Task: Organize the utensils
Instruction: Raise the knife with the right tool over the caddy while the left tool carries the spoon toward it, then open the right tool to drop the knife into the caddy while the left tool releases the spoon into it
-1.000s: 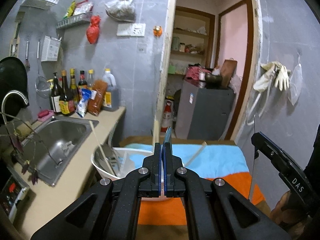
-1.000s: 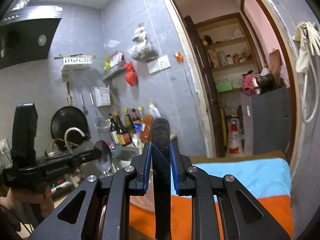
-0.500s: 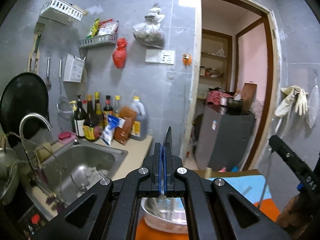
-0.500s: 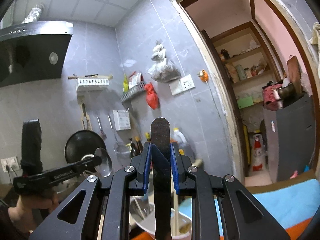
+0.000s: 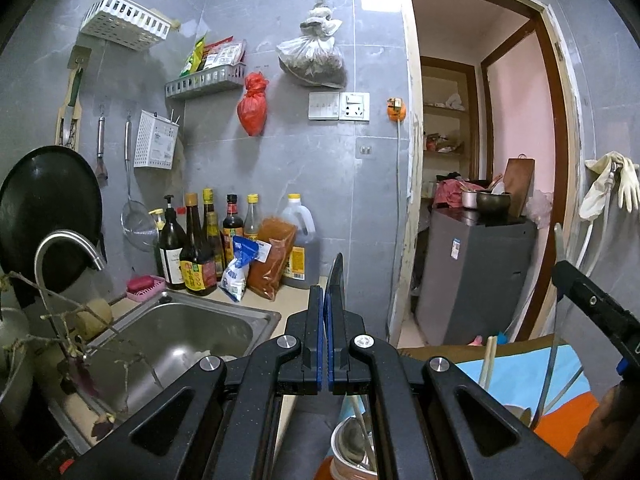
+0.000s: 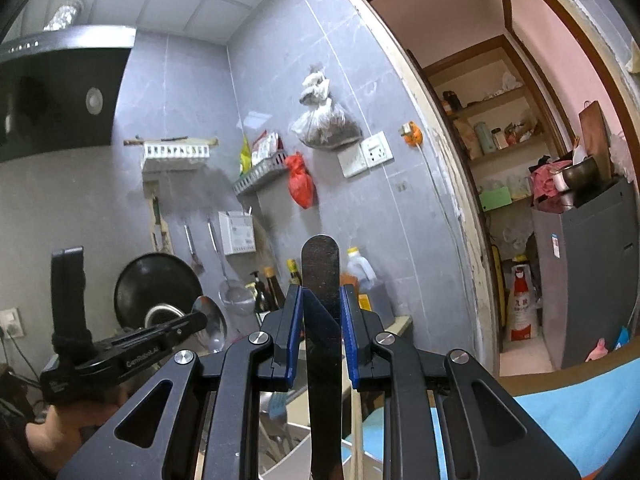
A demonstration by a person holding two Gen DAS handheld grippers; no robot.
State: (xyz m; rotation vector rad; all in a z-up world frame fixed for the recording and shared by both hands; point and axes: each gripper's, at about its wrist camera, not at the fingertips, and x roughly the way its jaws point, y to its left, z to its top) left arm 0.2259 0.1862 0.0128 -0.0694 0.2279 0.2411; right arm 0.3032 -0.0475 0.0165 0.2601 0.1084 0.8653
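A small home kitchen; grey tiled walls, a steel sink (image 5: 172,332) with a curved tap (image 5: 68,248), sauce bottles (image 5: 200,248) on the counter, a black pan (image 5: 48,208) and strainer (image 5: 138,224) hanging, an extractor hood (image 6: 60,88); a doorway opens onto pantry shelves (image 6: 496,120).

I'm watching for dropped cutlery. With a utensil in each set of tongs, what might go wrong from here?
1. The left tongs pinch the spoon by a thin edge; it could slip or twist out.
2. The right tongs hold the flat metal handle upright, so it may slide down.
3. The hanging wok and bottles are nearby and could be knocked.
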